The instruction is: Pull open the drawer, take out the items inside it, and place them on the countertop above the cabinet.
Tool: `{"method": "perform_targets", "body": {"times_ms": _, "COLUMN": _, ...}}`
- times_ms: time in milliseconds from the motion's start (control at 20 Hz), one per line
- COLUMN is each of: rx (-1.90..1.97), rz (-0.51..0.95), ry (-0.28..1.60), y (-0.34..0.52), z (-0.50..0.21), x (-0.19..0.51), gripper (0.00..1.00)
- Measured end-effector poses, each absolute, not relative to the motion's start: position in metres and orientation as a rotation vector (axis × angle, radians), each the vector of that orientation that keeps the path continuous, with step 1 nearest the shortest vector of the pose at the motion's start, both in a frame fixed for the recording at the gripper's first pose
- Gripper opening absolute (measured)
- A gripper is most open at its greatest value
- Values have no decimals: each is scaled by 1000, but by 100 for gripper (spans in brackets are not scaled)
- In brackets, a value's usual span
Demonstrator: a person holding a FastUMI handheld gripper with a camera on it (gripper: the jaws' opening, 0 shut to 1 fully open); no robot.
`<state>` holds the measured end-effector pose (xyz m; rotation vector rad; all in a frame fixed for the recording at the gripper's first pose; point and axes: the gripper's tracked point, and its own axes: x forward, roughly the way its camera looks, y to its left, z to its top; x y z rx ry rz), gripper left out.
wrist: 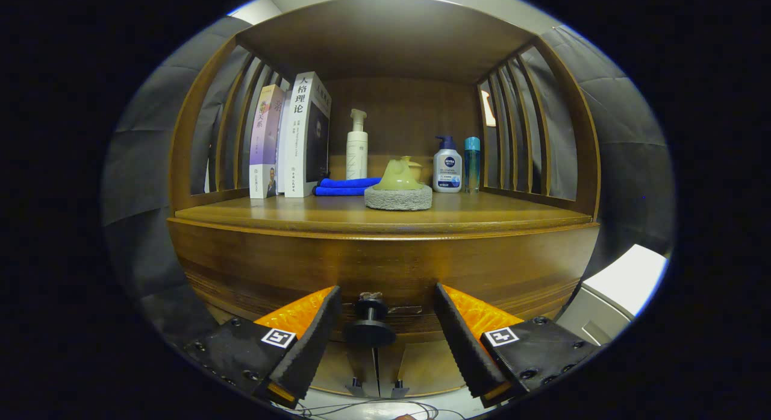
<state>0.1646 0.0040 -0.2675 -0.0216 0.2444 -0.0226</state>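
The wooden cabinet (385,263) has a countertop (482,214) holding books (292,137) with Chinese titles, a white pump bottle (356,146), a folded blue cloth (343,186), a green teapot on a stone stand (399,188), a Nivea bottle (447,165) and a blue bottle (472,164). Below, the drawer (409,314) is closed. Its black knob (370,323) sits between the released gripper (387,314) fingers, untouched.

Home-like booth: wooden cabinet (385,269) shelving books (289,137), toiletry bottles (447,165).
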Motion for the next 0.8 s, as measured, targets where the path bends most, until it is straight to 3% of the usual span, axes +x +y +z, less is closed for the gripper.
{"method": "perform_targets", "body": {"times_ms": 350, "rx": 22, "rz": -25, "ry": 275, "y": 1, "z": -258, "x": 158, "gripper": 97}}
{"method": "perform_targets", "body": {"times_ms": 800, "rx": 86, "rz": 65, "ry": 131, "y": 18, "z": -144, "x": 100, "gripper": 97}}
